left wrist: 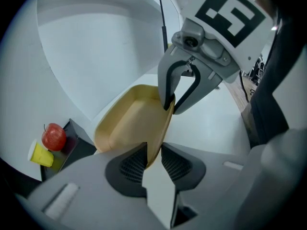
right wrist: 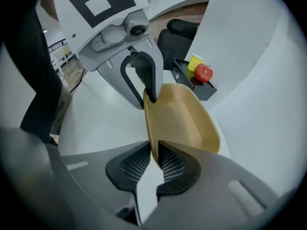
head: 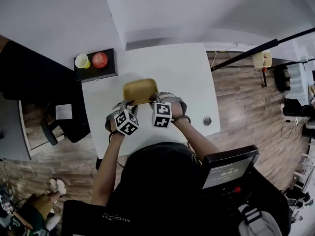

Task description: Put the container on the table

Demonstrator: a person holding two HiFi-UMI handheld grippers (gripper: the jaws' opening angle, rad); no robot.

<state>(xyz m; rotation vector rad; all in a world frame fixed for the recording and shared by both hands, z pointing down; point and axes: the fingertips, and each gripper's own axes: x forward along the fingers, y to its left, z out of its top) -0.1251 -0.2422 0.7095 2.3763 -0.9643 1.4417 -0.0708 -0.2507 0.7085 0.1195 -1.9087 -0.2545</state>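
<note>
A shallow tan container (head: 140, 90) hangs over the white table (head: 192, 77), gripped at its near rim from both sides. My left gripper (head: 129, 103) is shut on the rim's left end; in the left gripper view the tan container (left wrist: 132, 123) runs edge-on between my left gripper's (left wrist: 152, 159) pads. My right gripper (head: 156, 101) pinches the right end. The right gripper view shows the tan container (right wrist: 182, 119) clamped in my right gripper (right wrist: 154, 158), with the left gripper (right wrist: 148, 96) opposite. Whether the container touches the table I cannot tell.
A black tray (head: 109, 68) at the table's far left corner holds a red apple (head: 100, 59) and a yellow cup (head: 82, 61). A round metal disc (head: 207, 121) sits at the table's right edge. A dark chair (head: 59, 127) stands to the left on the wood floor.
</note>
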